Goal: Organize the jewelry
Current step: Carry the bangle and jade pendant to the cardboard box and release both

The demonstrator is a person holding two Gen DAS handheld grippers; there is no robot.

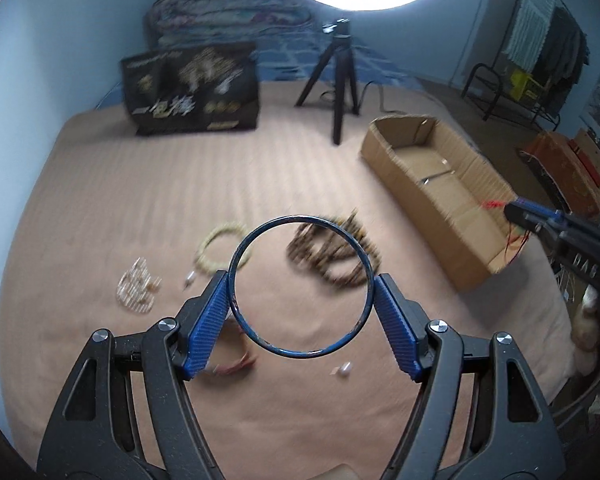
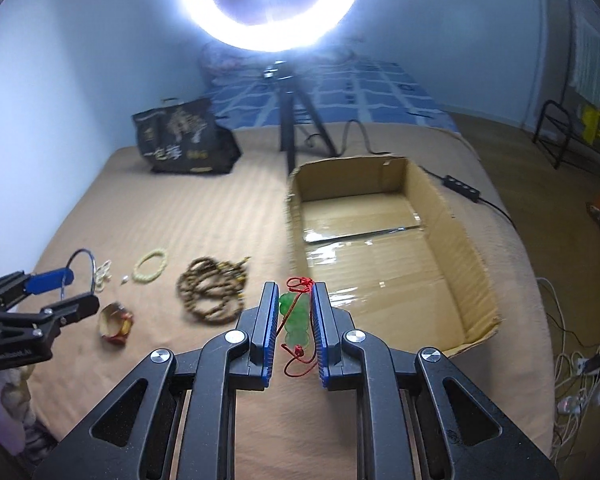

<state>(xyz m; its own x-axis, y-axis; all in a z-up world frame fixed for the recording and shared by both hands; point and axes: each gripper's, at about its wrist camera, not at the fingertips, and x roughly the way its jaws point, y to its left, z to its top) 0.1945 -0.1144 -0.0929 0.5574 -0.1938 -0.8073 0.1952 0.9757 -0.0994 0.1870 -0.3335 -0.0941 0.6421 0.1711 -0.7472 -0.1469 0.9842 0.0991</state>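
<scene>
My left gripper is shut on a thin dark blue bangle, held above the tan bed; it also shows in the right wrist view. My right gripper is shut on a green bead pendant with red cord, just left of the open cardboard box. On the bed lie a brown bead necklace, a cream bead bracelet, a pearl-like piece, a red-gold bangle and a small white bead.
A black printed bag and a tripod with a ring light stand at the back of the bed. A power strip and cable lie behind the box. Cables lie on the floor at right.
</scene>
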